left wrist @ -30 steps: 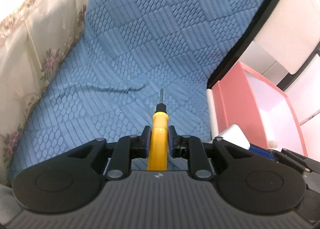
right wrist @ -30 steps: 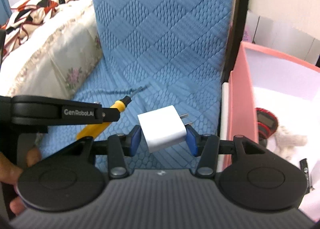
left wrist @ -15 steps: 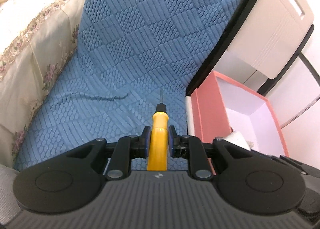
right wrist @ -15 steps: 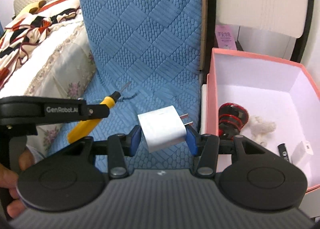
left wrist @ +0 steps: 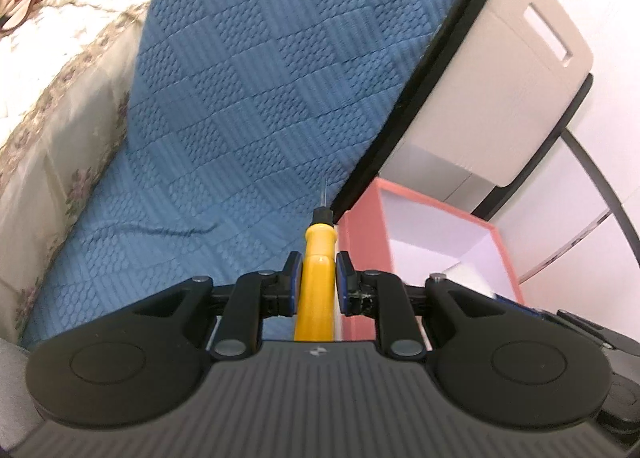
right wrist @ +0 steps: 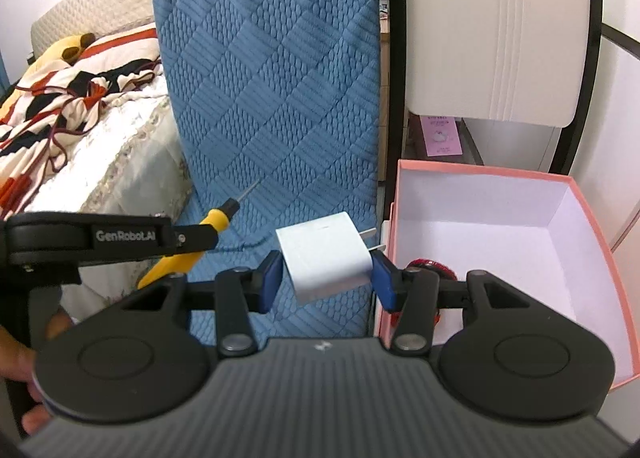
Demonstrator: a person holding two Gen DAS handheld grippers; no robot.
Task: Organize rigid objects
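My left gripper [left wrist: 317, 276] is shut on a yellow-handled screwdriver [left wrist: 318, 258], whose thin tip points forward over the blue quilted mat [left wrist: 256, 105]. In the right wrist view the same screwdriver [right wrist: 188, 246] juts out of the left gripper's side at the left. My right gripper [right wrist: 326, 272] is shut on a white plug charger [right wrist: 324, 260], its metal prongs pointing right toward the pink box [right wrist: 592, 225]. The pink box [left wrist: 362, 242] stands open just right of the mat. A red and black object [right wrist: 430, 266] lies in it, mostly hidden behind my right finger.
A beige plastic drawer unit [right wrist: 496, 37] in a black frame stands behind the box. A bed with a floral cover [left wrist: 52, 105] and a patterned blanket [right wrist: 68, 93] lies left of the mat. A person's hand [right wrist: 20, 362] holds the left gripper.
Both grippers have risen with their objects still held. The view now looks down from higher up, and more of the pink box and the drawer unit shows.
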